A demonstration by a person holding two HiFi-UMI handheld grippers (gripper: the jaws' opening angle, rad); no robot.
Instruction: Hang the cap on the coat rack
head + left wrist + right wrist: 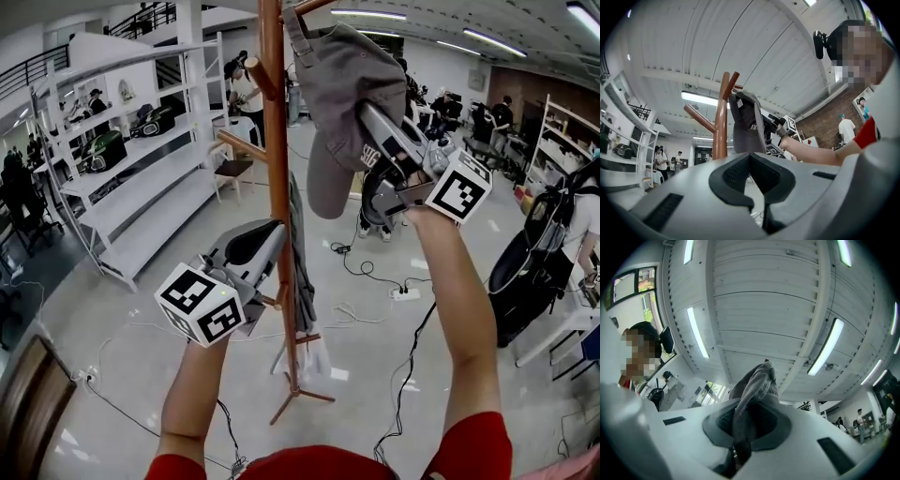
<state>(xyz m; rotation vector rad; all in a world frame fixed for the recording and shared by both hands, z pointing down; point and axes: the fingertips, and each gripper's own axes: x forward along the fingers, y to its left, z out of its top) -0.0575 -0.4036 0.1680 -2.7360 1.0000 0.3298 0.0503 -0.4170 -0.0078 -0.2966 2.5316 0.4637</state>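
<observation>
While the cap isn't clearly hooked yet, the right claw (747, 416) is clamped on it: jaws nearly together w/ a fold of grey fabric pinched btwn the pads, and the rest of the cap (342, 84) rising past the tips. The grip looks to be low on the cap's side, prob. to leave the back strap free at the top for hooking. That arm is raised high, holding the cap just right of the coat rack (276, 159) near its top. The strap end is up against the topmost peg (305, 7). Can't tell whether the strap is already over that peg or only touching it. The cap's lower part hangs down beside the rack's pole, not touching it.

Left claw (751, 161) is closed on nothing: pads meet, no fabric btwn them. It sits just left of the rack's pole at approx mid-height, tips aimed up toward the cap. It looks like it's waiting there in case the cap needs steadying, not doing any work.

Further out, a darker grey cloth (298, 253) hangs off the rack below the cap. The lower part of the rack is taken, which is likely why the cap goes to the top peg. White shelving (141, 187) stands well left of the rack, and cables (366, 272) lie on the floor round its feet.
</observation>
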